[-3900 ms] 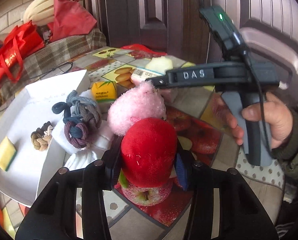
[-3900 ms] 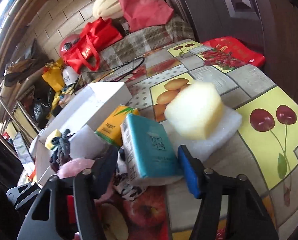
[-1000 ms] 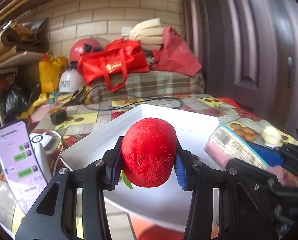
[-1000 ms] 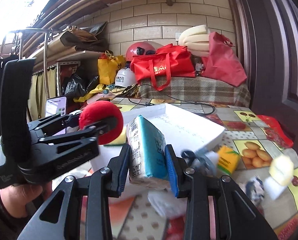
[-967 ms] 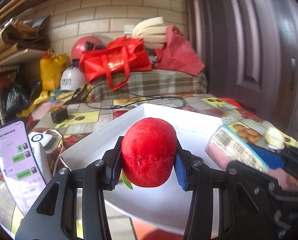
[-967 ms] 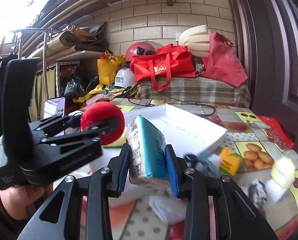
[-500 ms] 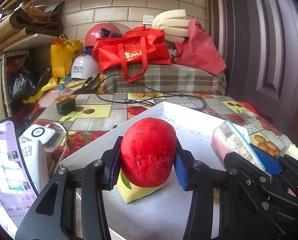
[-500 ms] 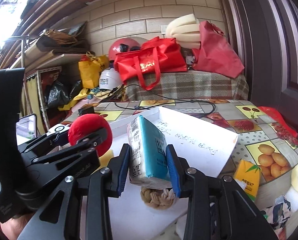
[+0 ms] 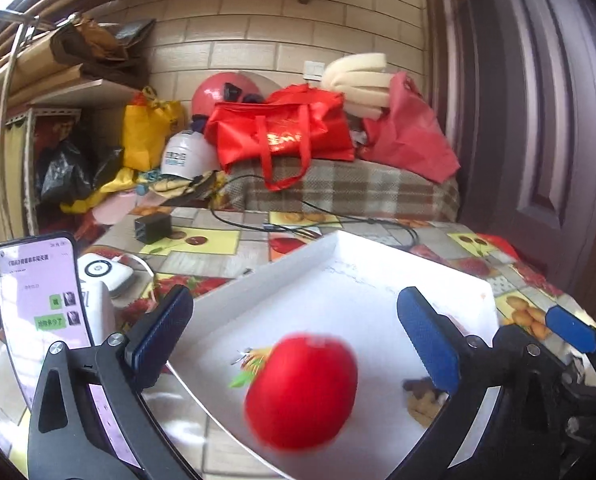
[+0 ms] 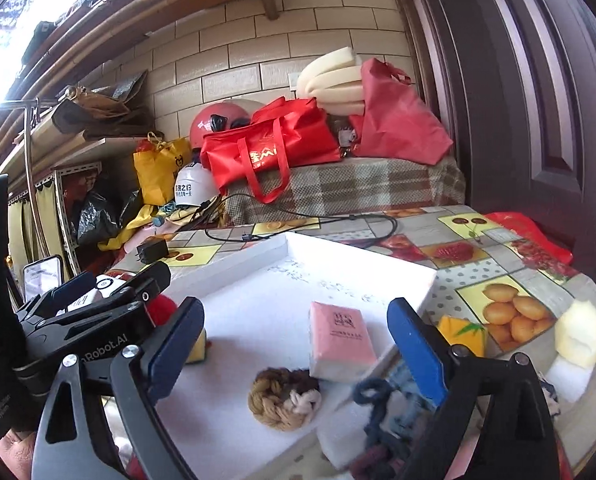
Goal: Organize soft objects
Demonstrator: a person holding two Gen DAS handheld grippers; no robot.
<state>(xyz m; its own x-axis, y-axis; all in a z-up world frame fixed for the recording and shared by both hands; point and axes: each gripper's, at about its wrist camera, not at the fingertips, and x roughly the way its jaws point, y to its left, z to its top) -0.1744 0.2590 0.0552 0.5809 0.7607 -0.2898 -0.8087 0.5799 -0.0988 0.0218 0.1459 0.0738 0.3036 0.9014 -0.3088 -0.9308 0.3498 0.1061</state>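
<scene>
The white tray [image 9: 378, 280] is the landmark on the fruit-print table. In the left wrist view the left gripper [image 9: 298, 328] has its jaws opening wide, and the red plush ball [image 9: 302, 392], blurred, sits loose between the 2 fingers over the tray's near part, touching neither pad. Just behind it a yellow sponge [image 9: 257, 360] peeks out, and a phone [image 9: 45, 320] stands left of the tray; the right wrist view shows that phone only small and far left. The right wrist view alone shows the right gripper [image 10: 293, 344] with jaws opening, nothing pressed between them: the pink tissue pack [image 10: 340, 340] lies free inside the tray near its right wall, with a brown braided knot [image 10: 283, 398] just in front. A blue rope knot [image 10: 382, 408] lies at the tray's near right corner, and a pale foam block [image 10: 580, 338] rests well right of the tray.
</scene>
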